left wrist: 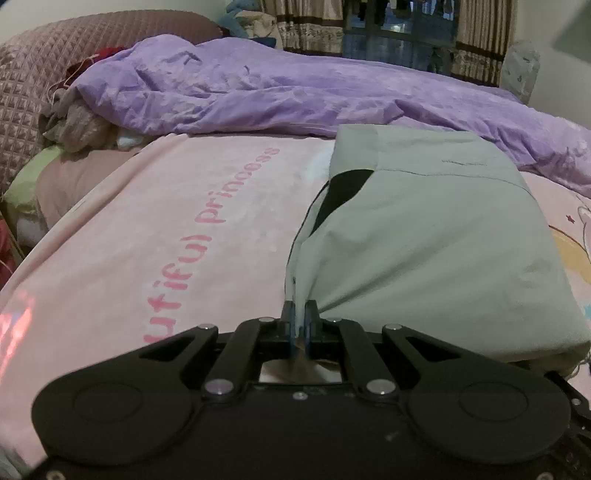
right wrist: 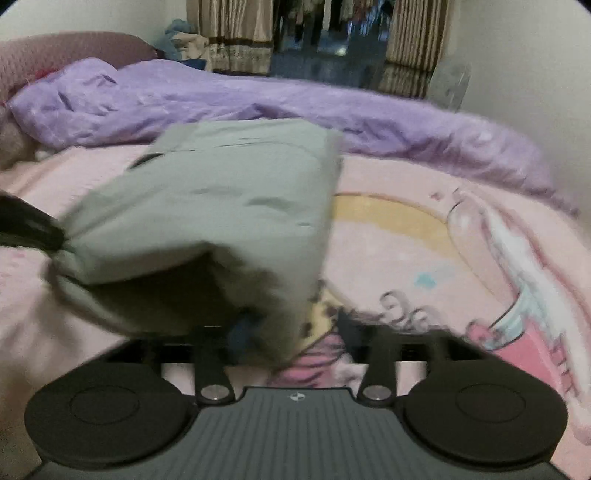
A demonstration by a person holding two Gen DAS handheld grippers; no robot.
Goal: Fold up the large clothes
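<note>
A grey-green garment with a black inner lining lies folded on a pink blanket. My left gripper is shut on the garment's near left corner, and the cloth bunches into its pads. In the right wrist view the same garment is lifted at its near edge. My right gripper is open, its fingers spread wide, and the garment's near right corner hangs between them. The left gripper shows at the left edge, pinching the cloth. The right wrist view is blurred.
A rumpled purple duvet lies across the far side of the bed. A quilted mauve headboard and a pile of clothes sit at the far left. The blanket carries a cartoon print on the right. Curtains hang behind.
</note>
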